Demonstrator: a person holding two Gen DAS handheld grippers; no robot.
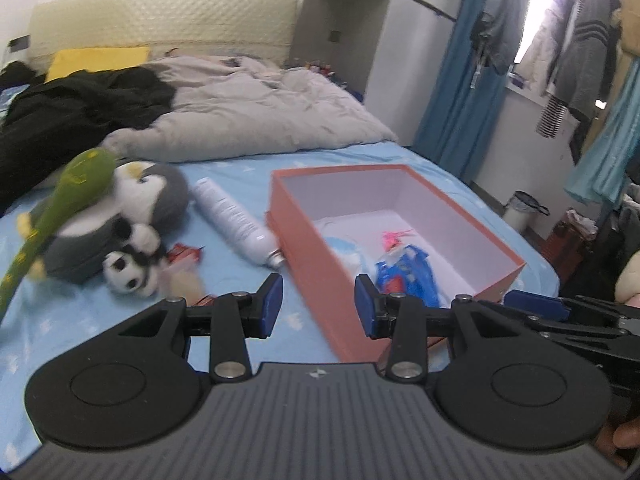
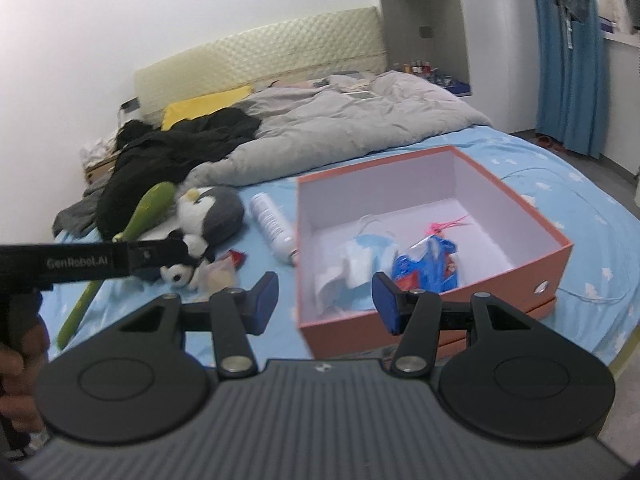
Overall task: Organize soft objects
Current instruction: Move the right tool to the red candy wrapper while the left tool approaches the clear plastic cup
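Empty left gripper (image 1: 319, 306) jaws hover near the penguin plush (image 1: 132, 216).

Beside the orange, white-lined box (image 2: 432, 240) lie a white bottle (image 2: 274, 226), a grey-and-white penguin (image 2: 212, 214) and a green toy (image 2: 148, 210), all on pale-blue sheet (image 2: 560, 184) patterned with white.

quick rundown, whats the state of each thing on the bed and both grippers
orange box: open, no lid, partly filled
blue bag: inside the box
penguin plush: lying on the bed, outside the box
panda plush: lying against the penguin
green plush: draped over the penguin
white spray can: lying on its side beside the box
left gripper: open, empty
right gripper: open, empty
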